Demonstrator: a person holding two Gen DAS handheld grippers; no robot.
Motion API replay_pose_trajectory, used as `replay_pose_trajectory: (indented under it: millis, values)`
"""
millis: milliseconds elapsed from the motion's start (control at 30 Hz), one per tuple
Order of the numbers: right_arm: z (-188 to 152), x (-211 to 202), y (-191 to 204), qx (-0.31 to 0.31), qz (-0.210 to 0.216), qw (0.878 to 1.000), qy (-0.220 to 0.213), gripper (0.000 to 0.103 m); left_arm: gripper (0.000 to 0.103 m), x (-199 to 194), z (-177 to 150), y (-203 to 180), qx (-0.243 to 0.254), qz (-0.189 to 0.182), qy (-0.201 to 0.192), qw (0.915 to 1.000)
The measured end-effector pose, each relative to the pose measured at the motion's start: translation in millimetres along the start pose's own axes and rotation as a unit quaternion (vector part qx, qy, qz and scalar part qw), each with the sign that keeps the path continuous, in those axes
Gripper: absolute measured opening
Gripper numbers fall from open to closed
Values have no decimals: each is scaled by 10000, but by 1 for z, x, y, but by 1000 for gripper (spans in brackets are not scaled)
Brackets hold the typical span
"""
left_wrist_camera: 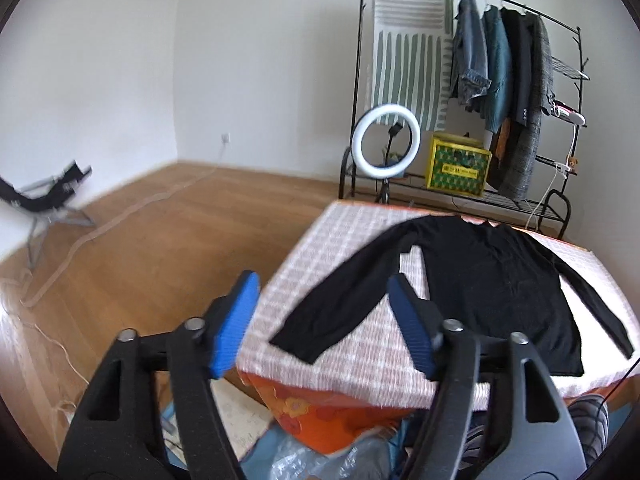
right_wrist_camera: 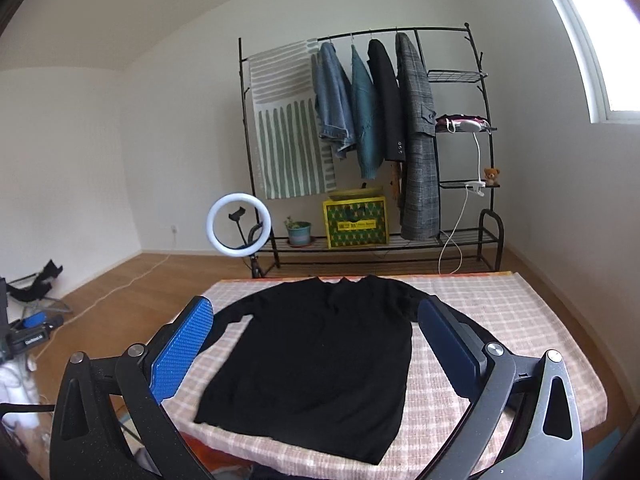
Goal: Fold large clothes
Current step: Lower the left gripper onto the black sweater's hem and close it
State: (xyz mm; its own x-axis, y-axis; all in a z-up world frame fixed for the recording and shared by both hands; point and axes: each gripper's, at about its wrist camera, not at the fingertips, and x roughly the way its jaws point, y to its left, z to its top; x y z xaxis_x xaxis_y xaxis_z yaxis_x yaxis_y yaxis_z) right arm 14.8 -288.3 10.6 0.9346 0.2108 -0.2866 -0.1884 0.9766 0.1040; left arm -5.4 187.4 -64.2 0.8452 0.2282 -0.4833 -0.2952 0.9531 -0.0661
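Left tongs (left_wrist_camera: 322,288) parted, empty, right tongs (right_wrist_camera: 316,316) spread wide, empty

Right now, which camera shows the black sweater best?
The right wrist view: the sweater lies flat and sharp in the middle, though the gripper's fingers cover parts of both sleeves. The left wrist view shows it off to the right, slightly blurred, with one finger overlapping its edge, yet both sleeves show nearly whole.

A black long-sleeved sweater (right_wrist_camera: 320,356) lies flat, sleeves spread, on the checked cloth (right_wrist_camera: 500,320).

White walls (right_wrist_camera: 120,160), wooden floor (left_wrist_camera: 160,232), black clothes rack (right_wrist_camera: 486,128), window (right_wrist_camera: 608,60)
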Motion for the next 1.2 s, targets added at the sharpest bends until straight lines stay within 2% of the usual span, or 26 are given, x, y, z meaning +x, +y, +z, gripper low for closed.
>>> replay_pose_trajectory:
  millis: [67, 200, 300, 467, 533, 600, 667, 800, 867, 967, 1067, 1200]
  values:
    - [3, 2, 7, 22, 257, 9996, 132, 102, 60, 6, -5, 14, -139, -123, 132, 9997]
    - [12, 1, 23, 219, 834, 9961, 169, 102, 60, 25, -13, 44, -467, -315, 409, 9976]
    - [20, 1, 37, 284, 1059, 9939, 116, 102, 60, 43, -20, 65, -748, -382, 580, 9948]
    - [25, 15, 55, 272, 1210, 9922, 145, 102, 60, 93, -35, 90, -1169, -737, 1031, 9850]
    - [24, 30, 59, 295, 1220, 9917, 295, 101, 60, 119, -42, 95, -1269, -798, 1235, 9810]
    - [23, 51, 58, 336, 1276, 9899, 521, 93, 60, 145, -50, 99, -1383, -830, 1380, 9772]
    - [23, 72, 59, 400, 1310, 9880, 716, 91, 60, 165, -57, 99, -1433, -823, 1470, 9752]
    - [21, 117, 61, 638, 1472, 9813, 1068, 72, 60, 208, -73, 103, -1481, -745, 1713, 9712]
    - [14, 146, 64, 785, 1579, 9766, 1233, 72, 60, 225, -79, 104, -1457, -719, 1815, 9699]
    - [4, 180, 74, 847, 1644, 9715, 1481, 63, 60, 251, -88, 107, -1440, -629, 1938, 9684]
    - [-7, 215, 83, 933, 1719, 9647, 1764, 63, 60, 271, -96, 108, -1508, -575, 2060, 9651]
    - [-15, 241, 92, 1037, 1849, 9563, 2015, 63, 59, 287, -104, 103, -1323, -428, 2143, 9668]
